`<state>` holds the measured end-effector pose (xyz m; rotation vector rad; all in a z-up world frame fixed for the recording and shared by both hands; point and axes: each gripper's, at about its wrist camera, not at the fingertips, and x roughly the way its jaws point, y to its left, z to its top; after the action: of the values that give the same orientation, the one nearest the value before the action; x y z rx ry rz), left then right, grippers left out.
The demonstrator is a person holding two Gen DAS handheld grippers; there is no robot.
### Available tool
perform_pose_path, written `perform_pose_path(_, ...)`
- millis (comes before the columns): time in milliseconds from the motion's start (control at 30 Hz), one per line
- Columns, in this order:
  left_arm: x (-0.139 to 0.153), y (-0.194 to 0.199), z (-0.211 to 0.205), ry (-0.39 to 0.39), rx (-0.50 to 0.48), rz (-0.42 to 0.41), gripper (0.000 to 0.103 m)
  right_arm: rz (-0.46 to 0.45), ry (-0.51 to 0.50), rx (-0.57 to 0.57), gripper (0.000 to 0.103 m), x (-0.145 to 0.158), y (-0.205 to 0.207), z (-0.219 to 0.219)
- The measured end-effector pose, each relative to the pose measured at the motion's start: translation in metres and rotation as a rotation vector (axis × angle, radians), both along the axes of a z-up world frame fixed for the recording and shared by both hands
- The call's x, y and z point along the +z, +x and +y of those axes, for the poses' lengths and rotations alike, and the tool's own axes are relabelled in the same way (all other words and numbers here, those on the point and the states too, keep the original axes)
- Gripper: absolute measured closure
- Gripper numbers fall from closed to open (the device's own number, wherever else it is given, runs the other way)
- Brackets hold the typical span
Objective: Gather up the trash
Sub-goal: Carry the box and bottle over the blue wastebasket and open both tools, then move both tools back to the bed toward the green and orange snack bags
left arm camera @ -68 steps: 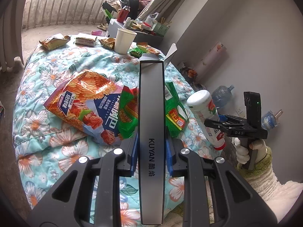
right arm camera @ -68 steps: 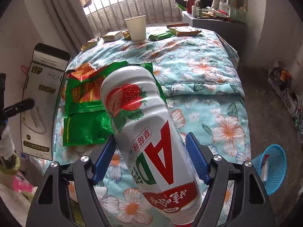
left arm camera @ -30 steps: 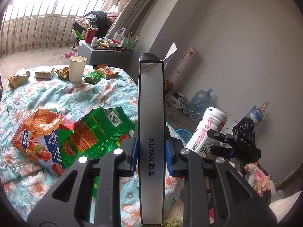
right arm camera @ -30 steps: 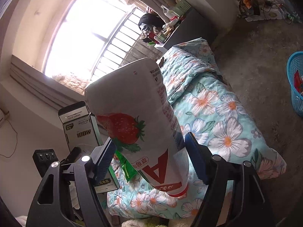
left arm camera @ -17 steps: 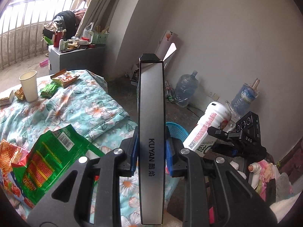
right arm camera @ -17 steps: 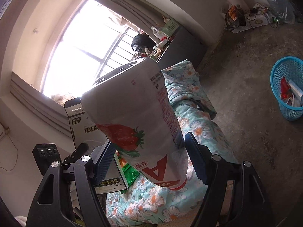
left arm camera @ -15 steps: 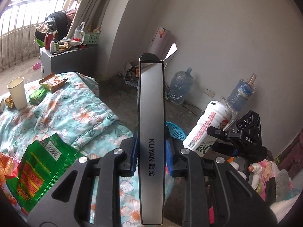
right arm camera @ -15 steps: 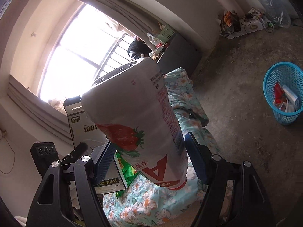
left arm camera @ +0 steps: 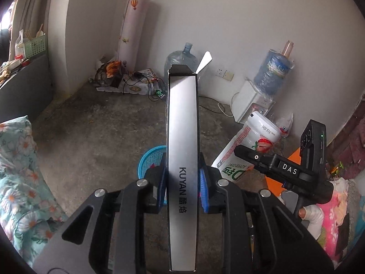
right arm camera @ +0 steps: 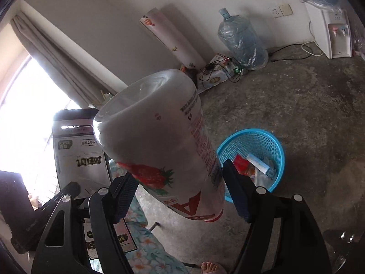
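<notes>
The left gripper (left arm camera: pixel 182 182) clamps the grey carton (left arm camera: pixel 182 159) above the blue basket (left arm camera: pixel 151 159); the right gripper (right arm camera: pixel 180 196) grasps the white bottle (right arm camera: pixel 159 146) beside it.

Black claw (left arm camera: pixel 182 188) frames, blue pads (right arm camera: pixel 124 196), silver screws.
</notes>
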<state>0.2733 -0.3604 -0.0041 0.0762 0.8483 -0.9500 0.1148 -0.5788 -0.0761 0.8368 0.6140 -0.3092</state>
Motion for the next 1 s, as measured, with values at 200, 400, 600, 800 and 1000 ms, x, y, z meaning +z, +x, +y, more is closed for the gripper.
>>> perform_pose_path(200,-0.072,0.039,-0.075,0.122,0.038,-0.004,0.034,0.112,0.088,-0.115,0.022,-0.101,0.041,-0.054)
perform_pose_path(400,-0.113,0.055,-0.062,0.17,0.108,0.11,0.034,0.252,0.27,-0.214,0.021,-0.194,0.027,-0.071)
perform_pose_path(600,-0.089,0.044,-0.031,0.141,0.11,0.083,0.033,0.213,0.274,-0.208,0.021,-0.192,0.008,-0.055)
perform_pose_path(800,-0.043,0.011,0.015,0.079,0.116,0.052,0.033,0.135,0.201,-0.209,0.021,-0.147,-0.009,-0.032)
perform_pose_path(1000,0.011,-0.036,0.089,-0.032,0.161,0.009,0.027,0.028,0.035,-0.146,0.021,-0.065,-0.026,0.031)
